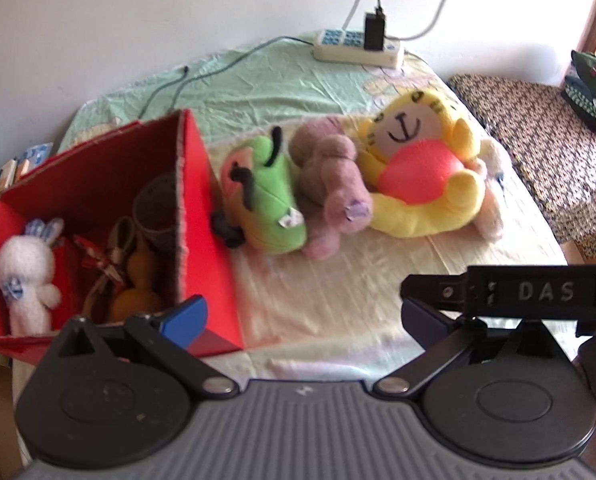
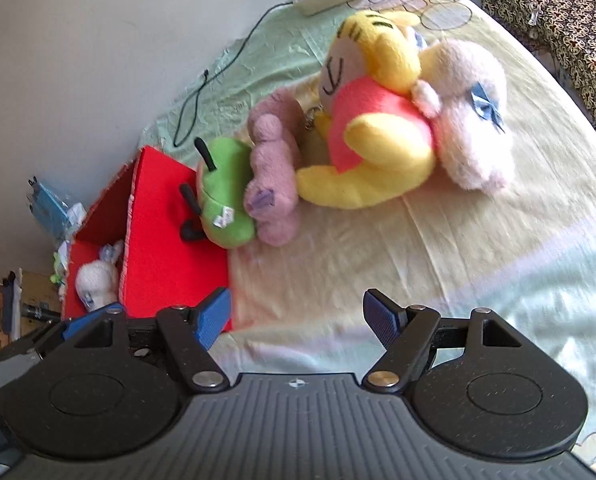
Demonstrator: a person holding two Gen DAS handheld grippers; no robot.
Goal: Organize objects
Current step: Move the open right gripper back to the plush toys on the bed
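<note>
Left wrist view: both grippers' jaws gape empty, between pickups. Next, I'd guess, the left gripper (image 1: 304,320) takes the green pear-shaped plush (image 1: 265,200) lying against the red cardboard box (image 1: 201,216) on the bed.

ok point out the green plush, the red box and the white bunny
green plush (image 1: 271,196): left wrist view, on its green body
red box (image 1: 205,216): left wrist view, on its outer side wall
white bunny (image 1: 27,268): left wrist view, on its body
</note>
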